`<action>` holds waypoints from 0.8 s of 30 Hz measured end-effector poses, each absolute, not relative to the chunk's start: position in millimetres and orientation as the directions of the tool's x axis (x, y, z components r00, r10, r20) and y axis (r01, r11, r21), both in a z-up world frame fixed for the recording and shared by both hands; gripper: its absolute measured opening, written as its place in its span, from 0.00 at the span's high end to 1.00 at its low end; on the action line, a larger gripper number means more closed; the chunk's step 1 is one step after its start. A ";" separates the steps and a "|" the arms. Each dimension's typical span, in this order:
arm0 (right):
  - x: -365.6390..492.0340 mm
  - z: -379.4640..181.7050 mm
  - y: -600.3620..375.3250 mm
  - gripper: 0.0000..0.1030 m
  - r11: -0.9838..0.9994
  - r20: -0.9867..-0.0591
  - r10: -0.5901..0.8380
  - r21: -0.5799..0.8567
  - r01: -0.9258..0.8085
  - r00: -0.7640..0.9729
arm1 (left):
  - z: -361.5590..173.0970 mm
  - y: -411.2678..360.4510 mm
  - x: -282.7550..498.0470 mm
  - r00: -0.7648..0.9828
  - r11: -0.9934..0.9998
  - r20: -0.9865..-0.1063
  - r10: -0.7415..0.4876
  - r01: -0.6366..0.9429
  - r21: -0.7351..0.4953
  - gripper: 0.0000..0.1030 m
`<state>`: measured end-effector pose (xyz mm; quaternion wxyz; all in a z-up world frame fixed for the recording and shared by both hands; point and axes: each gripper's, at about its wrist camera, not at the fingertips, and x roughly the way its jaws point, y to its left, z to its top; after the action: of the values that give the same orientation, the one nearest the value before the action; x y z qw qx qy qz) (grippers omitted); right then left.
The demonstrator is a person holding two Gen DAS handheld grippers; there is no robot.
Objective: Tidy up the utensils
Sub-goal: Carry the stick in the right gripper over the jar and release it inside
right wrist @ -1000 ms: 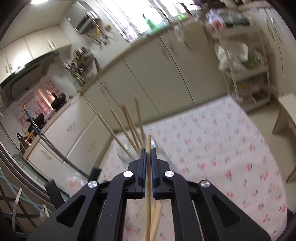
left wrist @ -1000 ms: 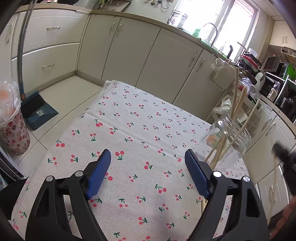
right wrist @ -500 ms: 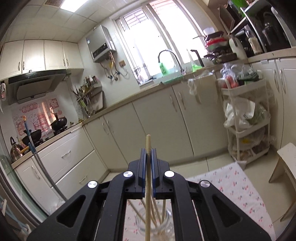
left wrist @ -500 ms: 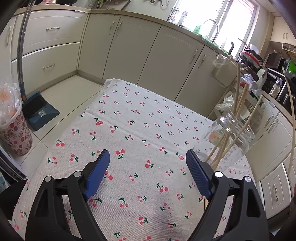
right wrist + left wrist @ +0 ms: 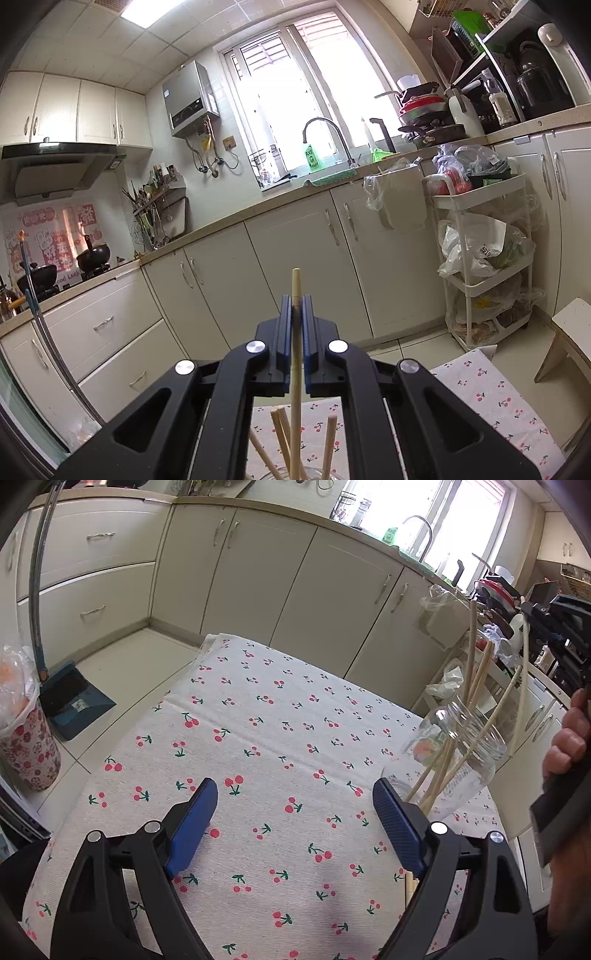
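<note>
A cream woven tablecloth printed with red cherries covers the table. At its right side stands a clear ribbed glass jar, round and open-mouthed, holding several pale wooden chopsticks that lean at differing angles above the rim.

The left gripper, black plastic frame with blue textured pads, hangs over the cloth tilted downward, its jaws released and spread wide with nothing between them. The jar is just beside the right-hand pad.

The right gripper, of the same build, is clenched on one slender, round, pale wooden chopstick. The stick runs upright between the pads, its blunt top just above the fingertips and its lower length descending toward the jar mouth directly below, where other stick ends show. This gripper points nearly level toward the cream cabinet fronts. In the left wrist view the person's hand grips its handle at the right edge, above and beside the jar.
</note>
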<state>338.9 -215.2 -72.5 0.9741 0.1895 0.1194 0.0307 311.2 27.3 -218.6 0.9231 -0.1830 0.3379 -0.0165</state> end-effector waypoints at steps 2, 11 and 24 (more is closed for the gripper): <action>341.6 -76.0 -214.0 0.94 0.927 -0.223 0.105 0.374 -0.014 0.969 | -218.8 27.5 311.2 0.772 0.932 -0.617 -0.156 -0.092 -0.352 0.20; 346.4 -87.3 -206.0 0.94 0.935 -0.222 0.110 0.353 -0.025 0.969 | -219.4 27.9 312.3 0.771 0.930 -0.616 -0.163 -0.089 -0.357 0.20; 348.7 -73.1 -209.6 0.94 0.924 -0.204 0.130 0.379 -0.044 0.970 | -220.1 27.7 312.6 0.771 0.928 -0.615 -0.166 -0.089 -0.361 0.20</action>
<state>348.7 -209.6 -73.1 0.9743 0.1896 0.1132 0.0446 312.6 27.7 -220.1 0.9220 -0.1882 0.3376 -0.0209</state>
